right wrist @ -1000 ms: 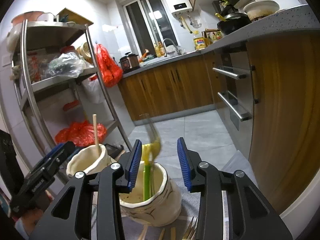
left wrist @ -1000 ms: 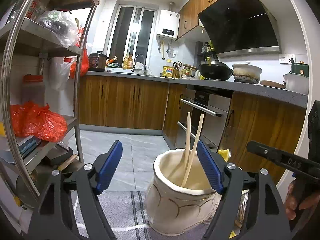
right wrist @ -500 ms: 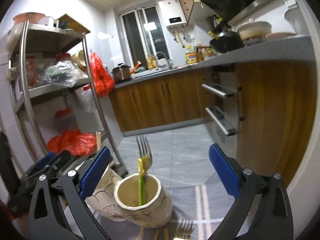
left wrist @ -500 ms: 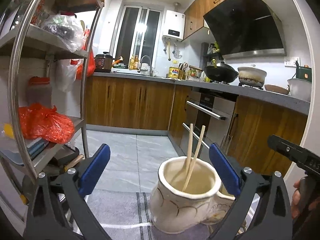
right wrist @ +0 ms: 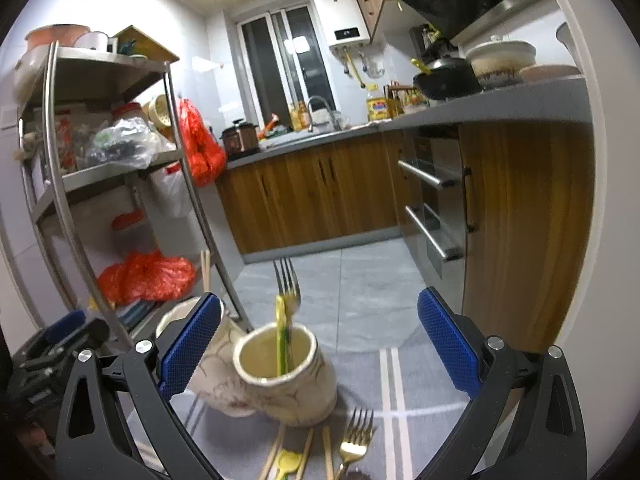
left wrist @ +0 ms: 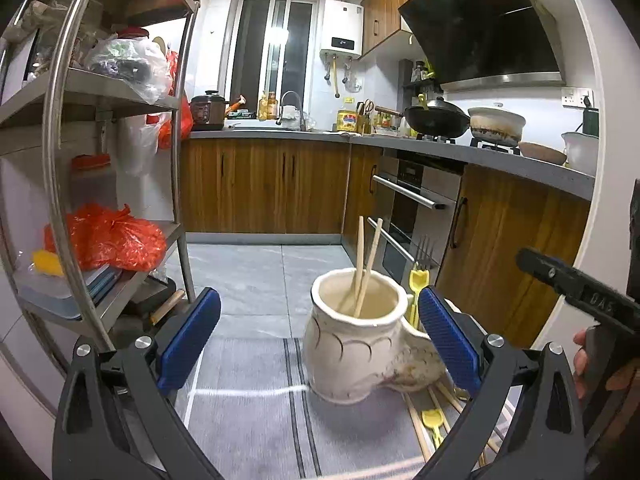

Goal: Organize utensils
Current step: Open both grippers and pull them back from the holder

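Two cream ceramic holders stand side by side on a grey striped mat [left wrist: 248, 412]. The nearer holder [left wrist: 352, 344] in the left wrist view holds two wooden chopsticks [left wrist: 366, 264]. The other holder [right wrist: 288, 376] holds a yellow-handled fork [right wrist: 285, 300], tines up. My left gripper [left wrist: 316, 338] is open and empty, its pads on either side of the chopstick holder. My right gripper [right wrist: 316, 340] is open and empty above the fork holder. Loose chopsticks [right wrist: 328, 456], a gold fork [right wrist: 354, 436] and a yellow-handled utensil [right wrist: 288, 460] lie on the mat in front.
A steel shelf rack [left wrist: 60, 128] with red bags [left wrist: 108, 240] stands at the left. Wooden cabinets [left wrist: 264, 184] and an oven [left wrist: 408, 208] run along the back and right. The right gripper's body [left wrist: 580, 296] shows at the right of the left wrist view.
Both grippers opened wide and drew back from the holders. The right gripper let go of the yellow-handled fork, which now stands in its holder.
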`<state>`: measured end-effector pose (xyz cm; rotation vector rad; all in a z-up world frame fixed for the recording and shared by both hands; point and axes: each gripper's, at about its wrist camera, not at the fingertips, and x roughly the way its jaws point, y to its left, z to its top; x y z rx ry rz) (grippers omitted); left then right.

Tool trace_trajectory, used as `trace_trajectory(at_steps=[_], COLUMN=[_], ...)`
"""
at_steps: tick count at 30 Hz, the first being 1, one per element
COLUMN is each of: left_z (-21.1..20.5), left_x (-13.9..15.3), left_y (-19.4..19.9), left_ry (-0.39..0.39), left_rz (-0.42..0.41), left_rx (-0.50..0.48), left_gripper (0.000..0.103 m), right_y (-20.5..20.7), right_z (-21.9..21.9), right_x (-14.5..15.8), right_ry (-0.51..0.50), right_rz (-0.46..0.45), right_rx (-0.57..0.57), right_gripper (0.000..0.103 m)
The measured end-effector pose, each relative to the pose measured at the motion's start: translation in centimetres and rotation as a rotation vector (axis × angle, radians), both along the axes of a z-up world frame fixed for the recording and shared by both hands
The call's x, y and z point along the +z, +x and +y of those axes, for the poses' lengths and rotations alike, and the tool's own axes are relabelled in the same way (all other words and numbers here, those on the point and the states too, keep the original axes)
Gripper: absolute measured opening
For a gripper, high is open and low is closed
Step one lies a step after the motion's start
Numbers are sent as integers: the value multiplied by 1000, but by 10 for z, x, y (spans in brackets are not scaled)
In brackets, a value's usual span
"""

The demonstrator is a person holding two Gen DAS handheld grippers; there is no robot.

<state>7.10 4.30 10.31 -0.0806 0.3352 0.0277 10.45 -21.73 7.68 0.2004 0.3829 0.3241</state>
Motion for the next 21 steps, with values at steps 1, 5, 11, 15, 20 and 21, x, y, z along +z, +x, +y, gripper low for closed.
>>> trace_trajectory(at_steps=[1,5,11,15,20,21], left_z=[-2,-6,-17,-27,-34,-34], left_x=[-2,-8,-26,-42,-61,-64], left_y=[-2,-10,-19,-25,-25,-24], left_ry=[-3,-10,-11,25,40,37], left_rz=[7,24,79,114,156,166], left_rx=[-2,-6,-28,-56,-85,-89], left_gripper=[97,97,97,97,97,97], right_y=[-2,-7,-13,-16,-21,-23], right_z=[-1,-7,-20,-26,-30,-32], right_x=[-4,-20,-43,-60,-72,-74], right_ry=[-5,-17,-29,-44,-77,-80], right_rz=[9,53,115,158,191,197], right_rx=[1,12,6,8,-7,-11], right_gripper=[98,98,98,98,98,98])
